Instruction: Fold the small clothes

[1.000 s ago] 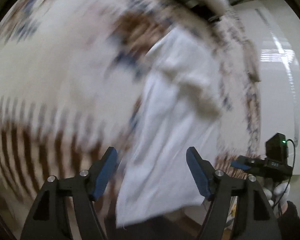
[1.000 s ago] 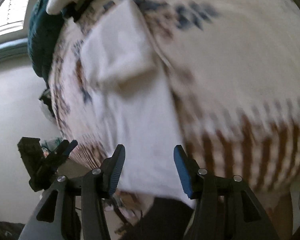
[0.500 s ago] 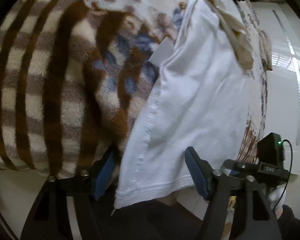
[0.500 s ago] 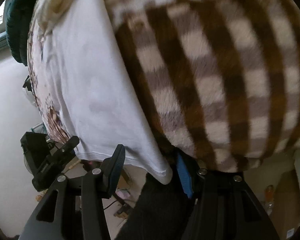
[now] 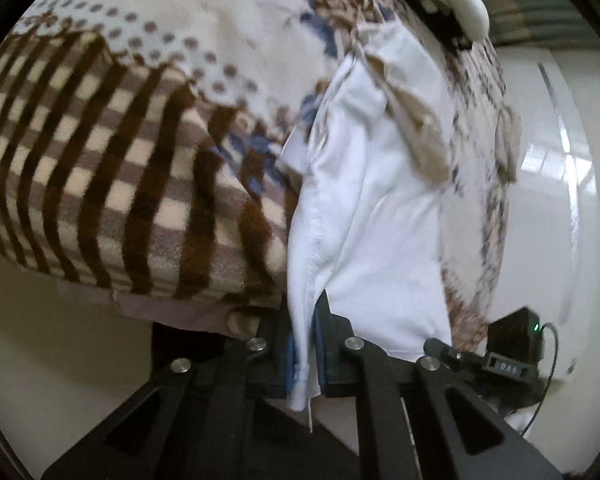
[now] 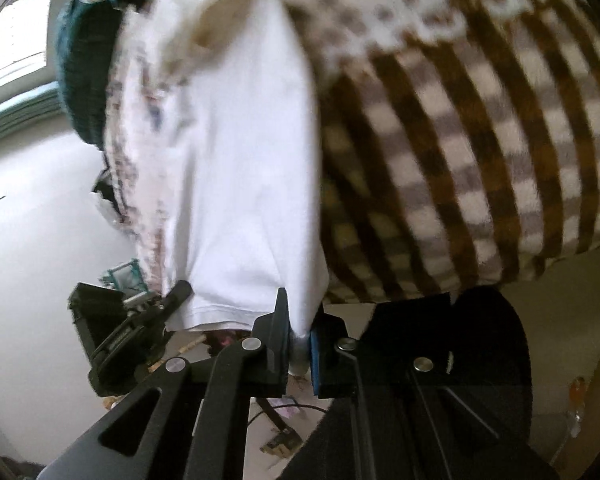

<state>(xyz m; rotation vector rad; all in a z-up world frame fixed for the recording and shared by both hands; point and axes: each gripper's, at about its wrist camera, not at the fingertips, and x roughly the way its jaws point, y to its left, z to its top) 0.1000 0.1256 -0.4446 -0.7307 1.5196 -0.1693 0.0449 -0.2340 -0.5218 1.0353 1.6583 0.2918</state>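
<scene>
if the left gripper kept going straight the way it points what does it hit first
Most likely the white garment itself: the left gripper is shut on its near corner, and the cloth runs straight ahead over the brown checked blanket, which lies just beneath. Depth is hard to judge through the fisheye.

Blanket (image 5: 112,184): fleece, brown-and-cream check border, cream field with brown dots and blue-brown motifs; covers surface, hangs over near edge.
Floor (image 5: 548,216): pale, glossy, window glare reflected, right of blanket in left wrist view.
Window (image 6: 16,52): bright, pale frame, upper left in right wrist view.
Dark teal fabric (image 6: 82,80): bunched at blanket's far end.
Floor clutter (image 6: 276,412): cables, small items, indistinct.
</scene>
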